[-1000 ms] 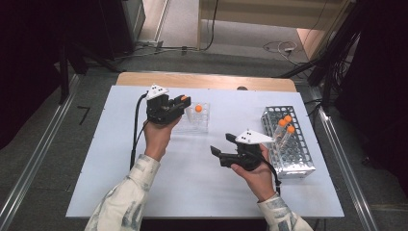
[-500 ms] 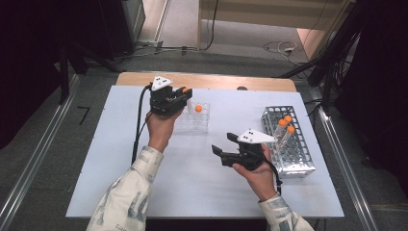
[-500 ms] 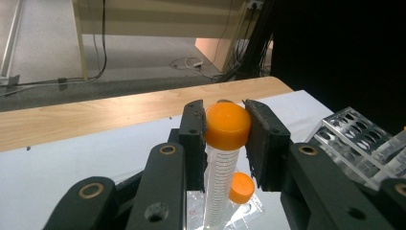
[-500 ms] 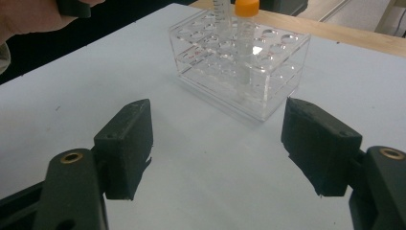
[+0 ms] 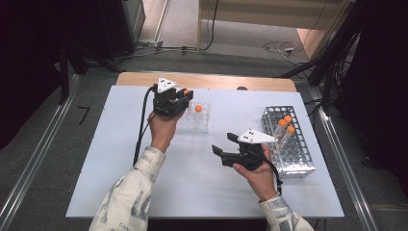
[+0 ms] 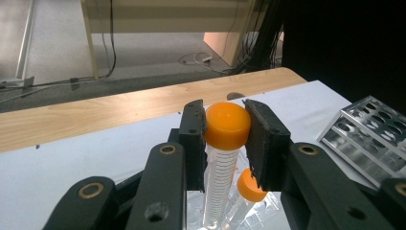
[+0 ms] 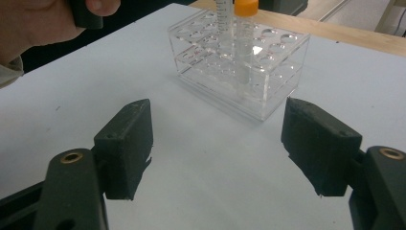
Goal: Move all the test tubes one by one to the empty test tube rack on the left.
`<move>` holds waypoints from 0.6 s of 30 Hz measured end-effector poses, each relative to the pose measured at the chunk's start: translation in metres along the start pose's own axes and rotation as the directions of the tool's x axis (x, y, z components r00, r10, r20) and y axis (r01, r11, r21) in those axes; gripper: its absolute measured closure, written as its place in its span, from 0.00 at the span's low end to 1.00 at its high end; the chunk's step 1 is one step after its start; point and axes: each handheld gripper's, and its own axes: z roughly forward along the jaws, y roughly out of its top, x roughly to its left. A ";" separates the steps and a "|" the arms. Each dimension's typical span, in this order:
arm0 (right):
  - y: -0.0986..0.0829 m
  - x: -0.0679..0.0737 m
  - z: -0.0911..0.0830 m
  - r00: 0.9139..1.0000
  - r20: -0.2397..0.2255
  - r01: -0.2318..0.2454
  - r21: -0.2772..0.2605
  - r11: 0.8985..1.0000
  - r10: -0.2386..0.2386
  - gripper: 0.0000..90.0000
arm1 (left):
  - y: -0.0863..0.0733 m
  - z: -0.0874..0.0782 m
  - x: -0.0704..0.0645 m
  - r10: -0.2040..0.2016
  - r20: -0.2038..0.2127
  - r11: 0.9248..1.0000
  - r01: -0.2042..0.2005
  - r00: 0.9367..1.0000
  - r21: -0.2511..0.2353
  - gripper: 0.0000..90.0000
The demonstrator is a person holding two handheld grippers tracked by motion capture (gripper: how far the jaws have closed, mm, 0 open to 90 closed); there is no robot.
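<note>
Up close, the left claw (image 6: 225,127) pinches a tube's orange cap (image 6: 228,125).

The tabletop (image 5: 120,159) is bare in front and on the left side, so a hand can pass there. The clear rack (image 5: 195,118) stands in the middle at the back. The metal rack (image 5: 288,144) blocks the right side, just beside the right gripper (image 5: 225,144).
</note>
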 end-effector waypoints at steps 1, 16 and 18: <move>0.000 0.000 0.000 1.000 -0.001 0.000 0.000 1.000 0.000 0.28 | -0.001 0.000 -0.001 0.009 -0.005 1.000 -0.009 1.000 0.000 0.78; -0.001 0.001 0.001 1.000 -0.002 0.005 0.009 1.000 -0.005 0.28 | -0.028 0.005 -0.011 0.081 -0.049 0.997 -0.082 0.995 -0.012 0.78; -0.001 0.001 0.001 1.000 -0.002 0.005 0.010 1.000 -0.005 0.28 | -0.030 0.006 -0.011 0.080 -0.048 0.997 -0.081 0.996 -0.009 0.77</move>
